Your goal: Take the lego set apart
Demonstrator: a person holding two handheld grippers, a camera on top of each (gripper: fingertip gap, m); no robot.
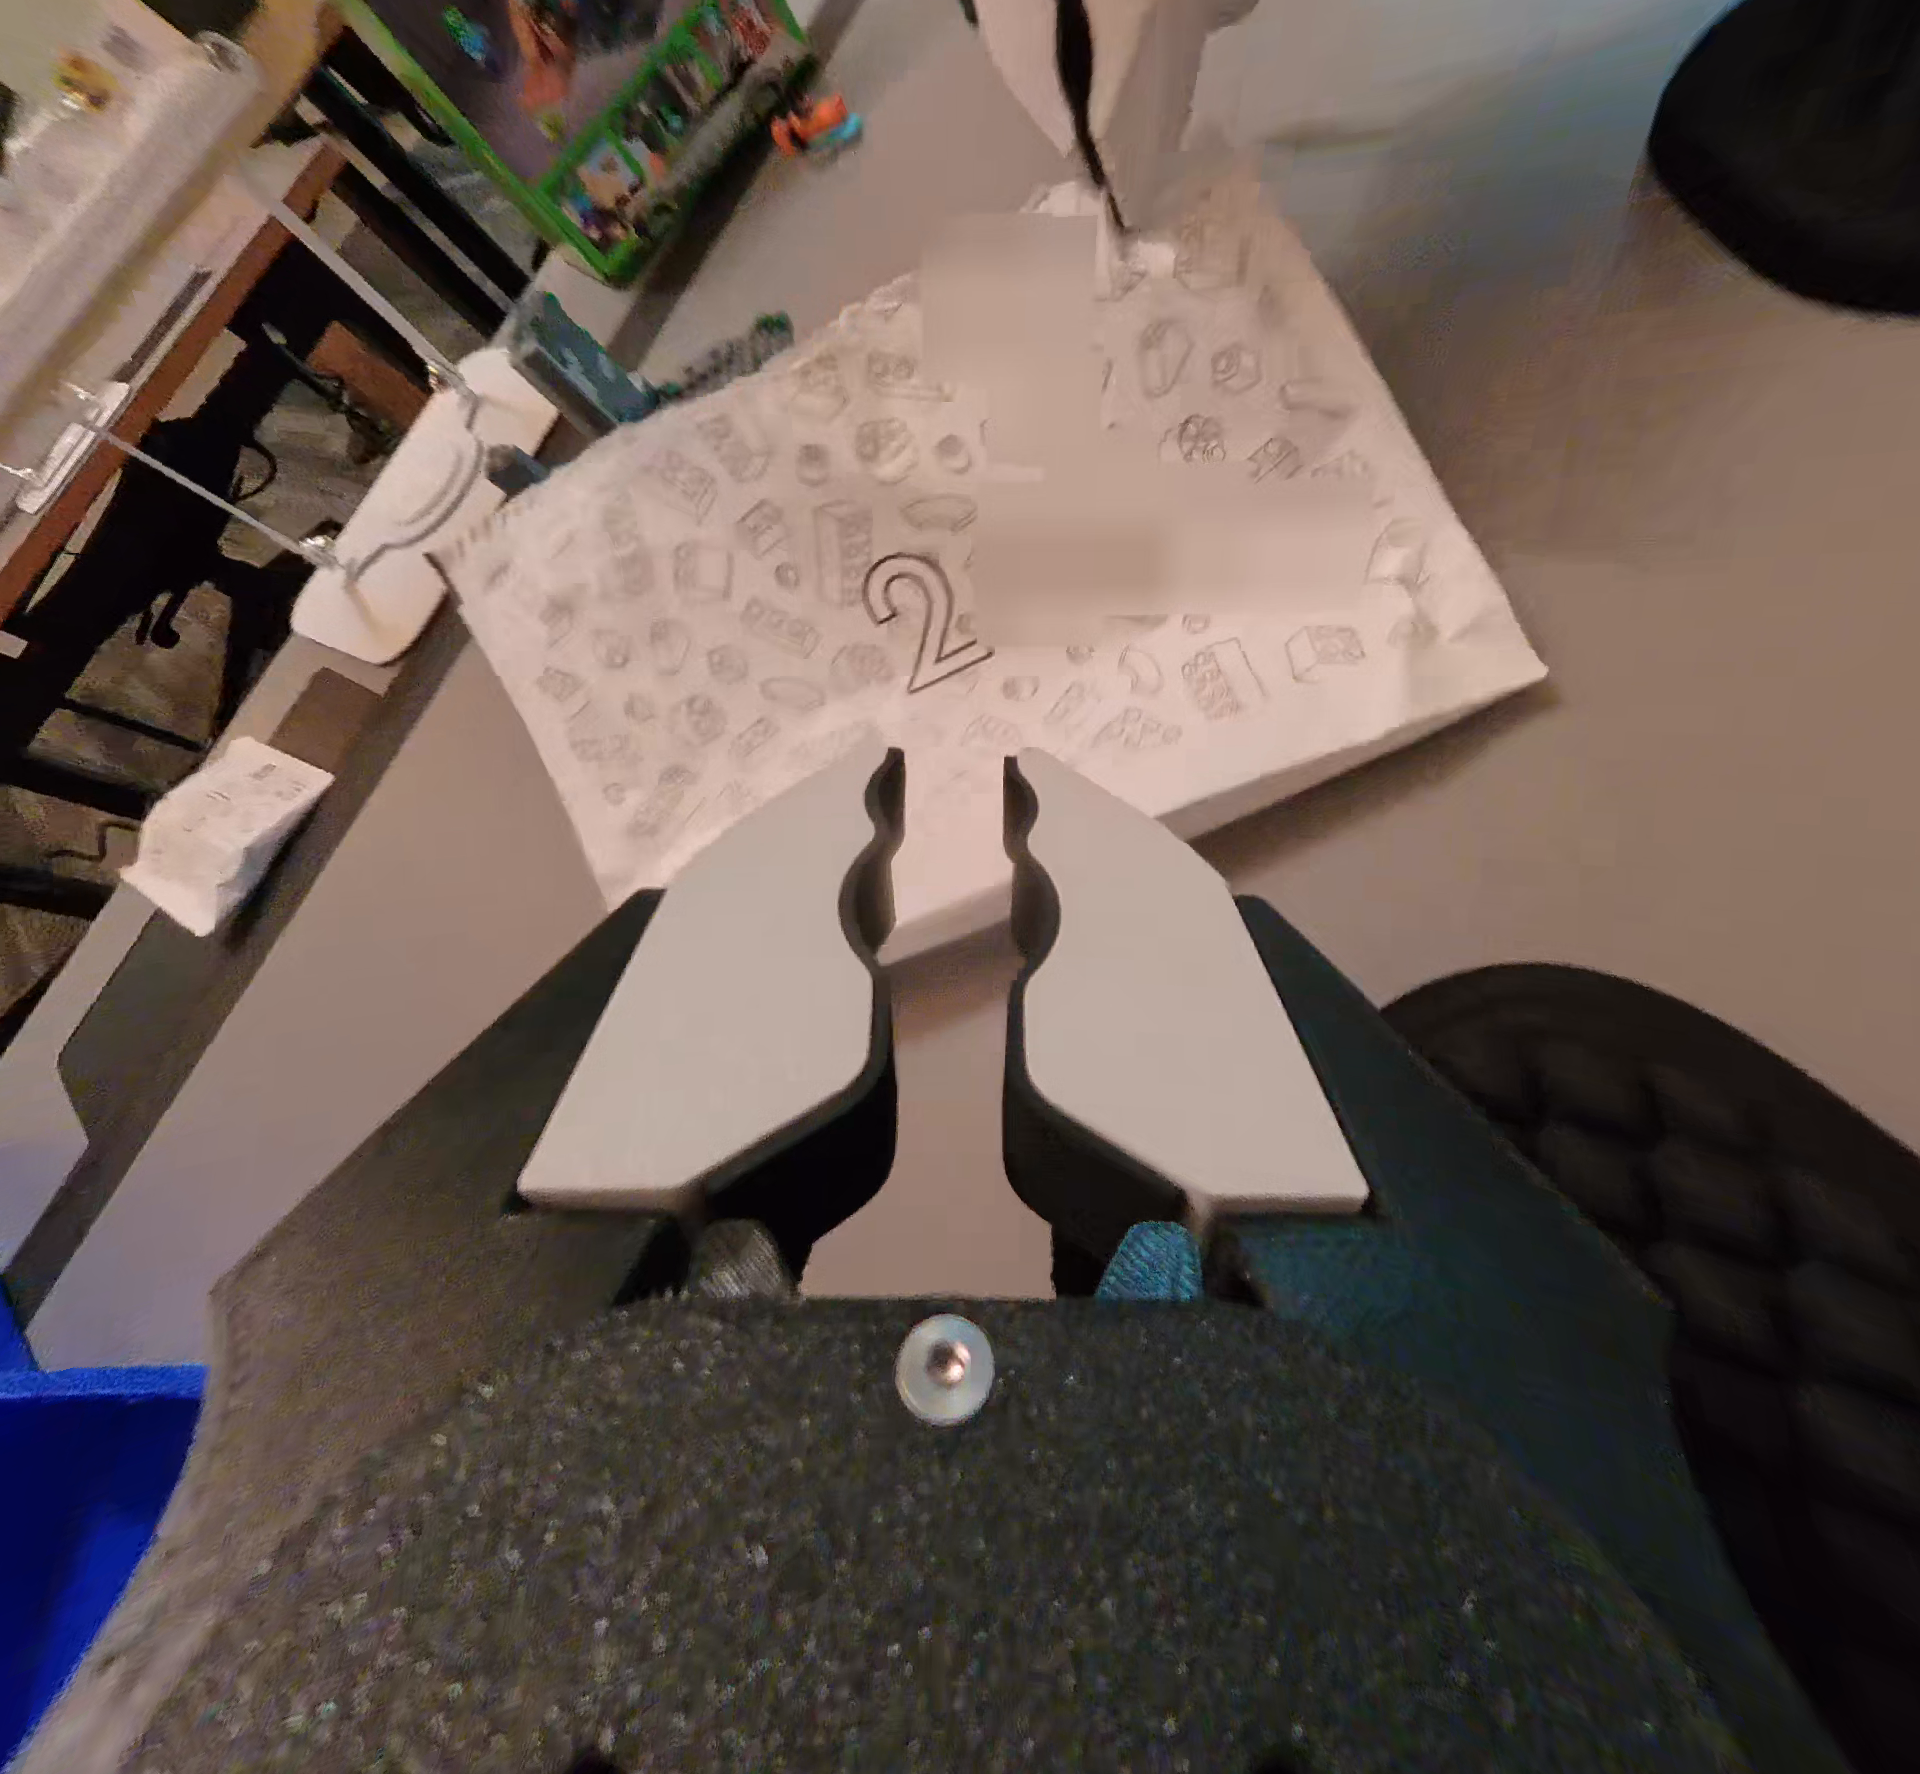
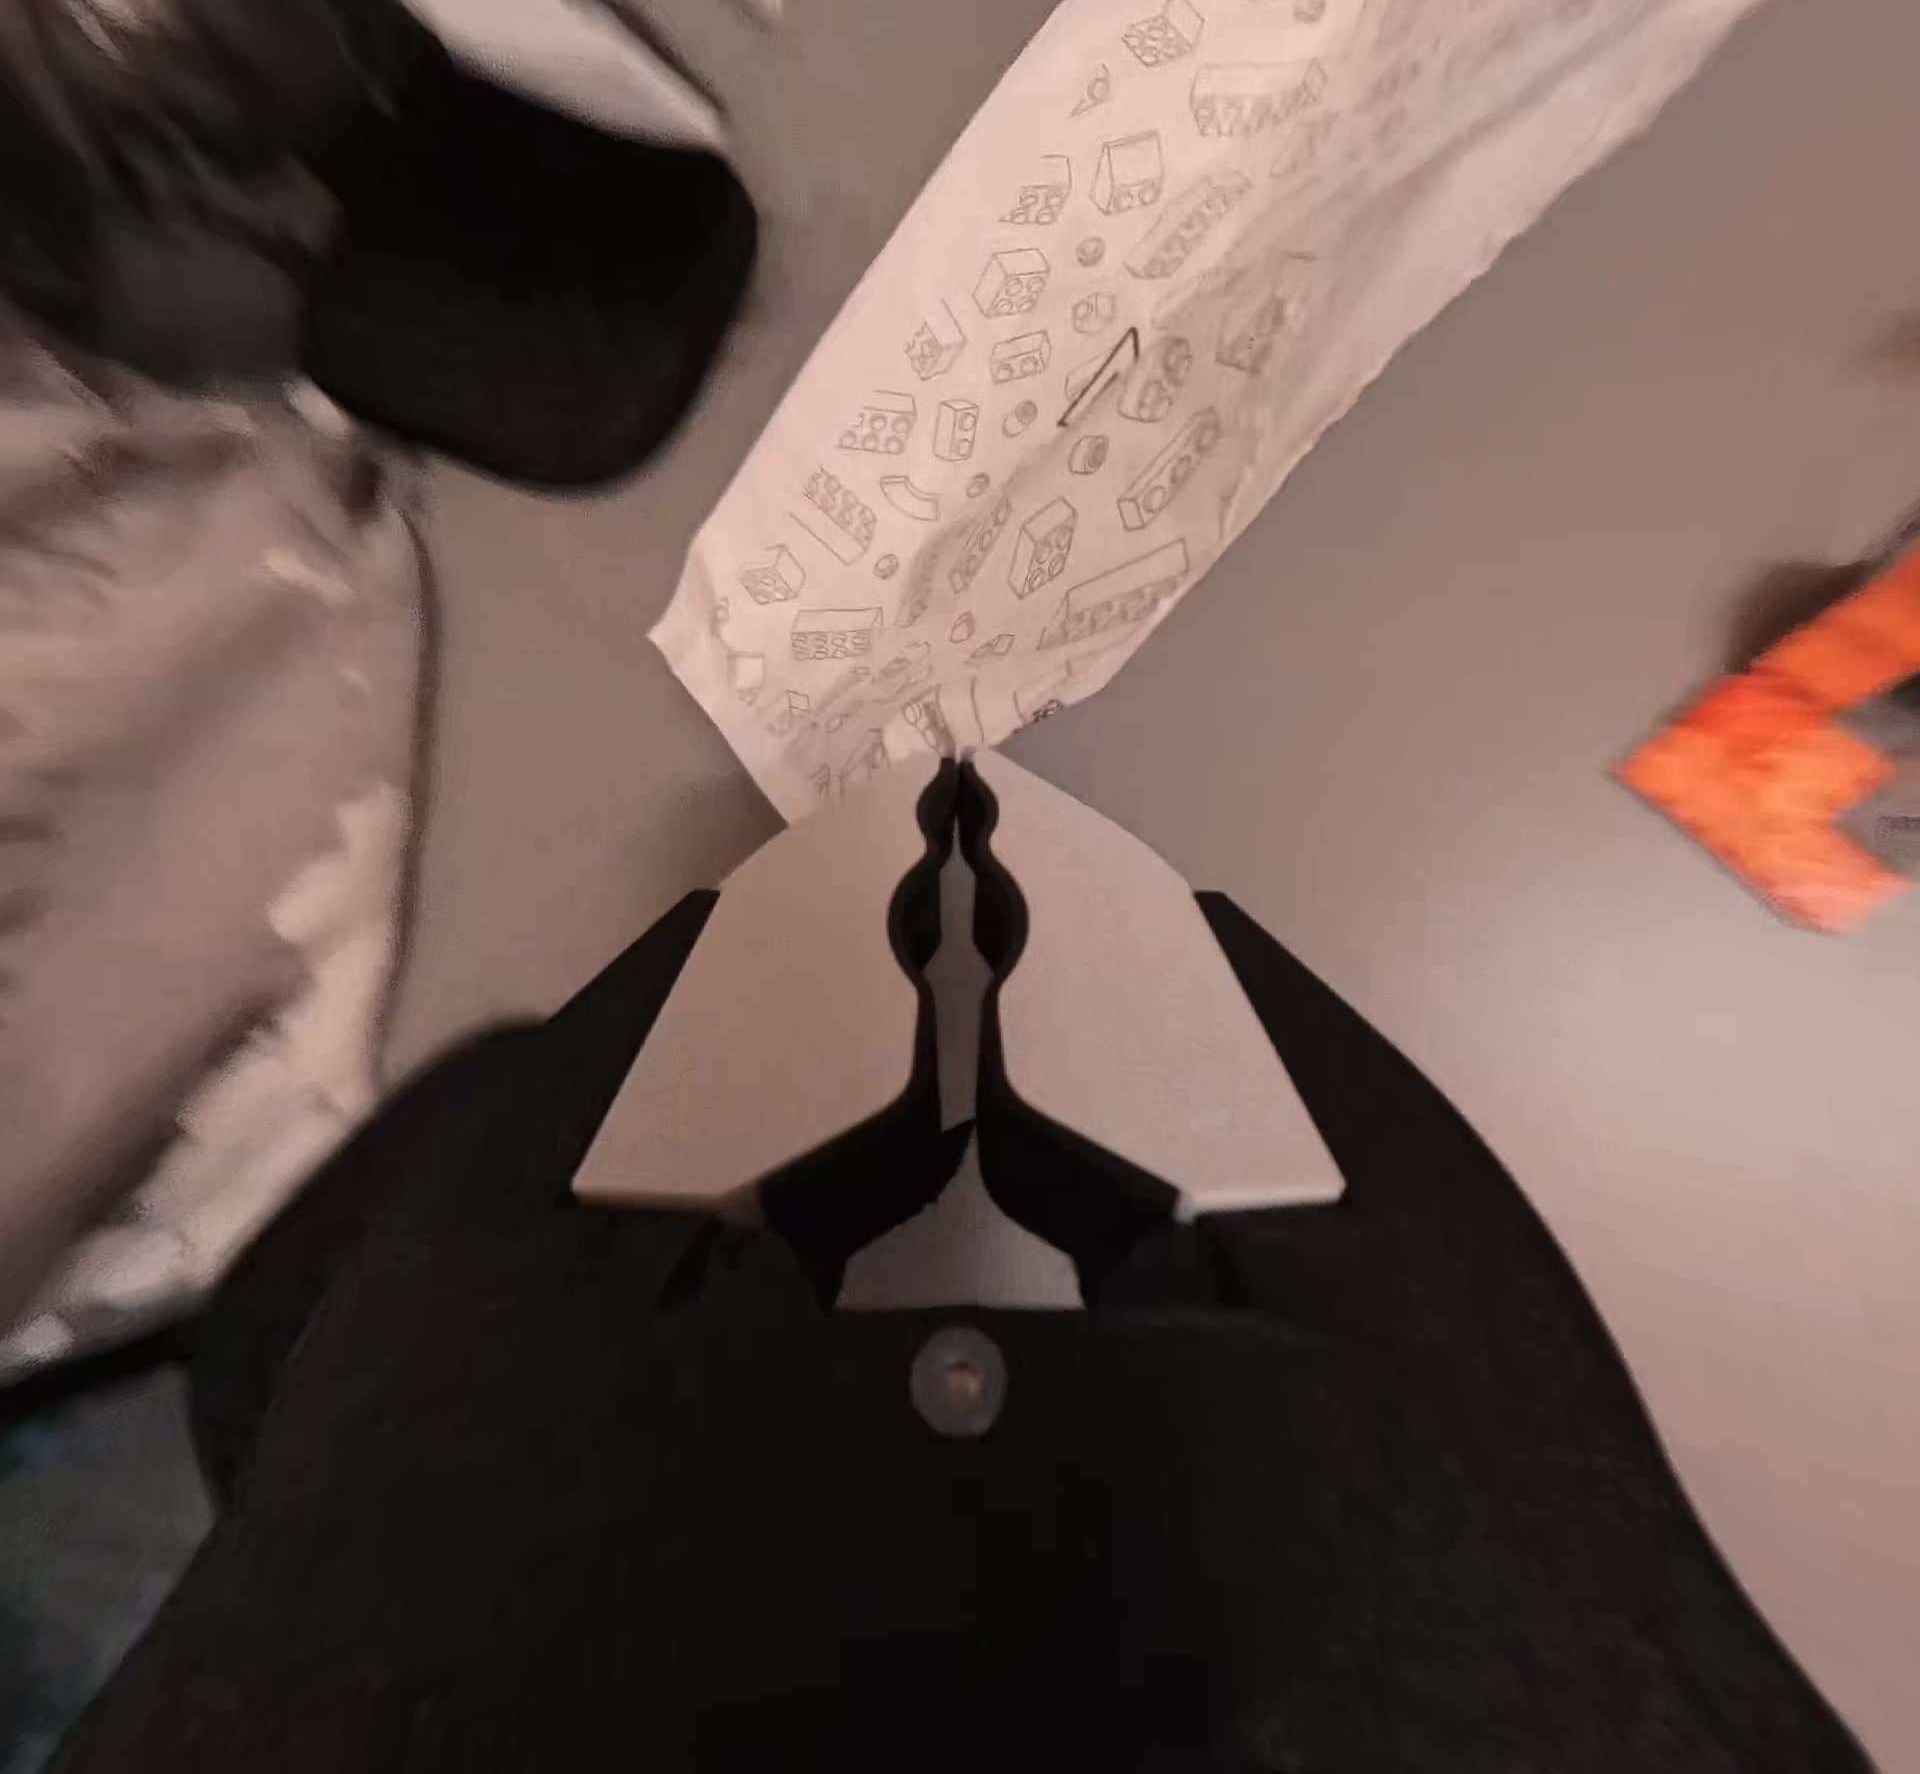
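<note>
Jaws of our right gripper (image 2: 957, 768) pinch a corner of the paper bag (image 2: 1101, 374); our left gripper (image 1: 954, 768) hangs slightly parted, empty, over the bag's near edge. Orange lego piece (image 2: 1787, 768) lies right of the pinching jaws.

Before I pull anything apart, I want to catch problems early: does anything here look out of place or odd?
Yes: the right gripper is shut on a corner of the white paper bag, lifting that end off the grey table, so the bag sits askew. The left gripper is open, holding nothing.
</note>
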